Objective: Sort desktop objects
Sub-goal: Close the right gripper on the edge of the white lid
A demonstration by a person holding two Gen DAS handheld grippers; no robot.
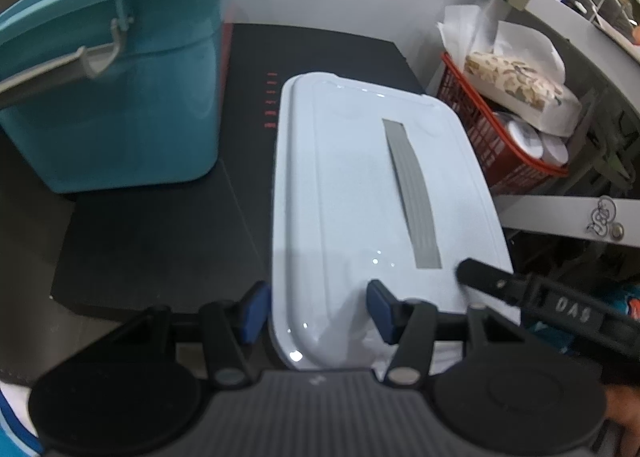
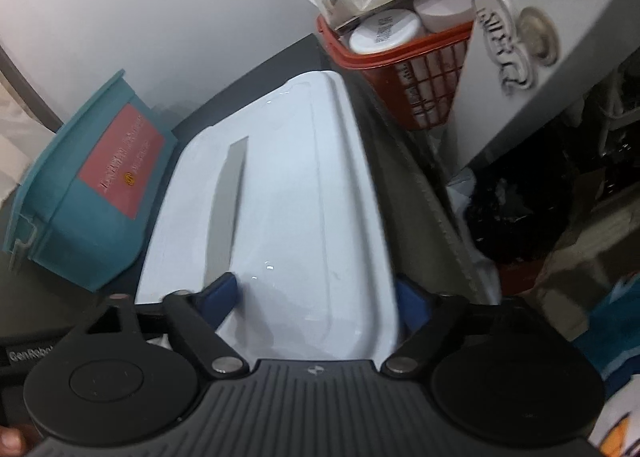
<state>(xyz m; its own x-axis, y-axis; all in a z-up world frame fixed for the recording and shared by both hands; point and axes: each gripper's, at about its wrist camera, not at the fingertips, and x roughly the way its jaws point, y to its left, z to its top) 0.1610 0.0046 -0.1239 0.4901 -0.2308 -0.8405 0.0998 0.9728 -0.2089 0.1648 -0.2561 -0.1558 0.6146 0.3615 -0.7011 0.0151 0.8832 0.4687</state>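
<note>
1. Dark desk (image 1: 152, 241) against a white wall; teal bin (image 1: 116, 97) at left, red basket (image 1: 500, 145) at right.
2. White lidded box (image 1: 360, 197) lies centred between them.
3. Left gripper (image 1: 316, 311) and right gripper (image 2: 316, 297) straddle its near corners, jaws spread, pads apparently not pressing.
4. Advice: close both evenly, keep the lid level.
5. Box contents hidden; outer pad contact unclear.

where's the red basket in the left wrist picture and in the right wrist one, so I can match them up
Left wrist: the red basket sits at the right edge, middle height, right of the pale blue lid.
Right wrist: the red basket is at the top, right of centre, beyond the lid's far right corner.
Shared landmark: the lid's grey strip.
</note>
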